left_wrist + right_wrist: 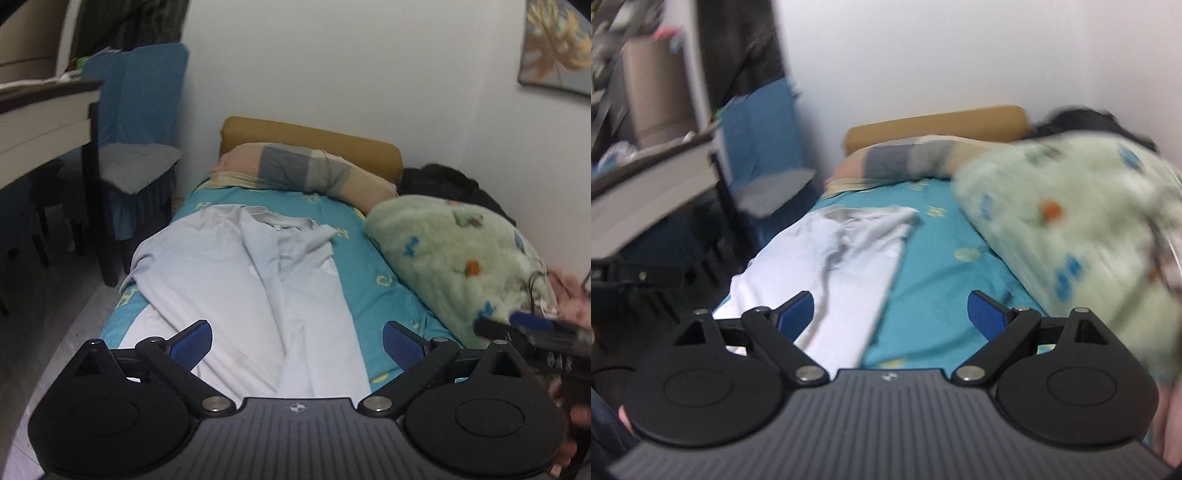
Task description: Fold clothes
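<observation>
On top of the teal bed sheet with yellow prints (354, 251), a pale grey-white shirt (236, 280) is lying spread lengthwise, collar end toward the striped beige-and-grey pillow (295, 170) and the mustard-brown headboard cushion (314, 140). It's looking partly folded, one side flapped over the middle with a crease running down it, and the left edge is hanging a bit over the side of the bed. The left gripper (297, 345) is hovering right over the near end of the shirt, its blue-padded fingers (194, 345) standing wide apart with nothing pinched between them, just fabric lying below. The right gripper (890, 317) is sitting off to the shirt's right side, its jaws also spread wide and holding nothing; from its blurry view the shirt's right edge is passing under the left blue pad (796, 314) while bare sheet is showing under the rest of the gap. A fluffy light green blanket with small cartoon prints (454, 254) is bunched up on the right, close to the shirt but not touching it. Over on the left, a blue-covered chair with a grey seat cushion (140, 122) is standing beside the bed, next to a white table with a dark frame (44, 114).
</observation>
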Motion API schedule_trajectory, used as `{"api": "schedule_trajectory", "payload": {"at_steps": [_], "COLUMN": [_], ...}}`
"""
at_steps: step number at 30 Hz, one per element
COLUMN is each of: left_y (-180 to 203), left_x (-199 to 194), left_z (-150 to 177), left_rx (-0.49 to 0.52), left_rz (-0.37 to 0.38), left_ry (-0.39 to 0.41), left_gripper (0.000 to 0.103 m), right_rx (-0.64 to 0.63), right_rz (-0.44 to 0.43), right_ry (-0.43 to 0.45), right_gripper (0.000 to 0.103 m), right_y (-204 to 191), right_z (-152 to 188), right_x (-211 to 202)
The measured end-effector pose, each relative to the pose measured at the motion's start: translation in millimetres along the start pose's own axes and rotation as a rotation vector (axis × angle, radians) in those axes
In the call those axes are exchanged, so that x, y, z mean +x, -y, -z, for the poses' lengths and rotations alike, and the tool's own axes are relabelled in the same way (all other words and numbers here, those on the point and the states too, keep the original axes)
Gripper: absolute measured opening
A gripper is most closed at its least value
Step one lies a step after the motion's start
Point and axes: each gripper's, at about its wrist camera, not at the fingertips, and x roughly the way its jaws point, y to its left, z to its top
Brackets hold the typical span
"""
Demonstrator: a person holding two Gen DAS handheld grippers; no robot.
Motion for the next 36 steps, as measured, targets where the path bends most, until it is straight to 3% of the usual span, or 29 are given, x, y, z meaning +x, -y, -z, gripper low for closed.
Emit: {"api": "schedule_trajectory", "payload": {"at_steps": [5,9,14,18,22,24,27,28,31,33,36], "left_y": [-53,-84,-117,-158,-185,-190,-189,-189,-188,-183,-180], "left_x": [-4,-13,-4,18,34,40,45,47,48,51,48], "left_z": [5,8,18,24,28,29,29,29,29,28,28], "left_rx": [-0.175,-0.266,-0.341,-0.521,-0.629,-0.647,-0.627,-0.622,-0.617,-0.622,-0.618], "left_rz": [0.049,0.045,-0.017,-0.029,-0.051,-0.040,-0.046,-0.049,-0.057,-0.063,-0.076], "left_ry": [0.004,0.063,0.098,0.066,0.034,0.007,-0.004,-0.006,-0.007,-0.001,0.028], "left_gripper": [0.100,0.100,0.100,0.100,0.100,0.100,0.100,0.100,0.100,0.100,0.100], "right_rx": [-0.245,-0.391,-0.662,-0.803,-0.912,-0.957,-1.031,-1.056,-1.072,-1.005,-0.859], "right_rz": [-0.107,-0.164,-0.276,-0.333,-0.436,-0.419,-0.362,-0.342,-0.289,-0.285,-0.265], "right_ry": [-0.133,-0.253,-0.301,-0.373,-0.407,-0.419,-0.417,-0.416,-0.385,-0.334,-0.177], "right_gripper": [0.091,0.086,0.086,0.084,0.082,0.082,0.074,0.066,0.012,0.006,0.005], "right_y": [-74,-140,-248,-318,-361,-372,-382,-386,-391,-386,-366], "right_z": [-60,-71,-54,-26,5,19,34,39,39,26,-4], "right_x": [96,193,302,384,435,460,485,492,496,489,463]}}
